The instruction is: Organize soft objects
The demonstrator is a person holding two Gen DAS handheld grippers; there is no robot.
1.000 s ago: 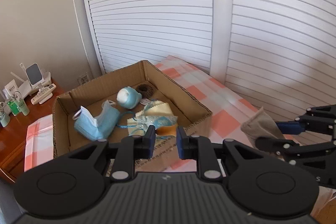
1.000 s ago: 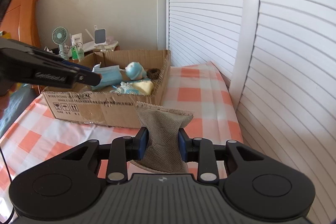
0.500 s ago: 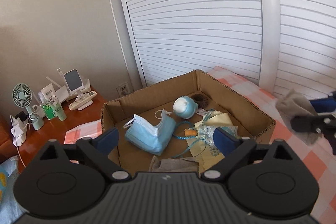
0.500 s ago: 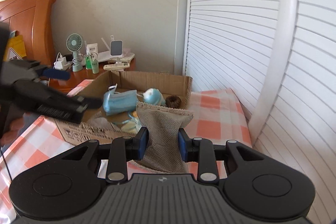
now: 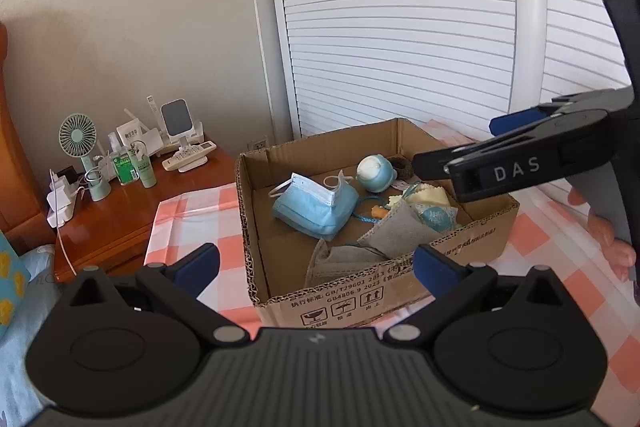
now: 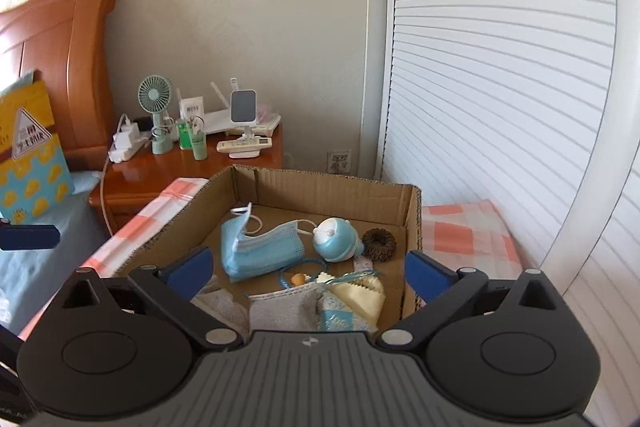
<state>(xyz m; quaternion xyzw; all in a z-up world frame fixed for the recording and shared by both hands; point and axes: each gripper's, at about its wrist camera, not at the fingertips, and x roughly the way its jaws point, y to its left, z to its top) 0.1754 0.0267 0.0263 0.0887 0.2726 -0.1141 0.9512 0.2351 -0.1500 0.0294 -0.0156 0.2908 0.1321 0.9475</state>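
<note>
Two grey fabric pouches (image 5: 394, 231) now lie in the cardboard box (image 5: 476, 251), beside the blue face mask (image 5: 316, 209). My right gripper (image 6: 308, 273) has just been opening, nothing between its jaws; I should lift it clear without snagging cloth. My left gripper (image 5: 316, 263) hangs spread wide and empty over the box's near wall.

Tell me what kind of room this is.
Most likely a bedroom: a wooden headboard stands beside a nightstand holding a small fan and a remote, and white louvered doors, probably a closet, fill the right side.
</note>
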